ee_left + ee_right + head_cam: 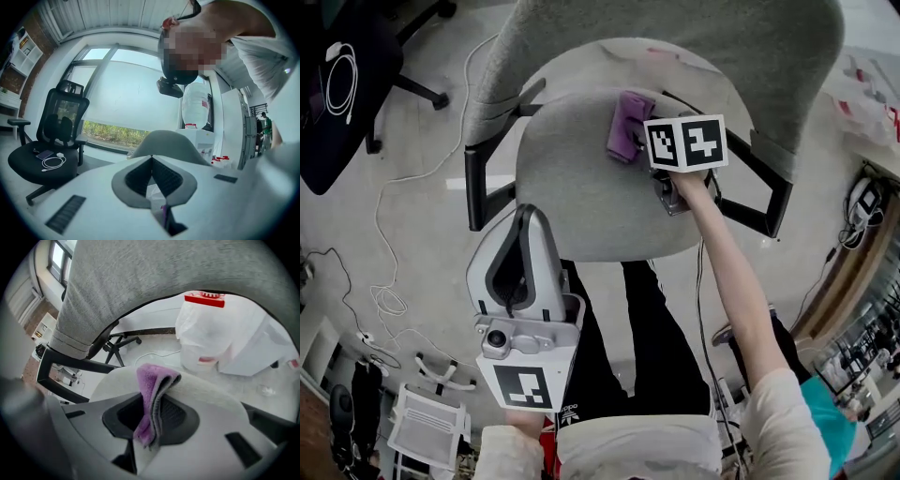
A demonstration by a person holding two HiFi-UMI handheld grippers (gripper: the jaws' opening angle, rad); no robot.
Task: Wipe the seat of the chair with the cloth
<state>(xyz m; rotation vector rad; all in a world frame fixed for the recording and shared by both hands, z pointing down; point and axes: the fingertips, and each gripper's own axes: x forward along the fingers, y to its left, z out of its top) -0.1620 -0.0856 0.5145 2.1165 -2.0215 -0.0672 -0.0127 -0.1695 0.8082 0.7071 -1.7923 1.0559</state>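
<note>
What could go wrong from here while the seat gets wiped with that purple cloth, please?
1. The right tool pinches the cloth as a narrow folded bunch, so it may slip out or wipe only a thin strip of the seat.
2. The tool sits close to the backrest and the armrest, so a wide stroke could knock them.

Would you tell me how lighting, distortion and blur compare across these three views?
Head view: evenly lit, sharp, edges bowed. Left gripper view: heavy fisheye, dark corners, window glaringly bright. Right gripper view: fisheye; purple cloth sharp, left edge smeared.
</note>
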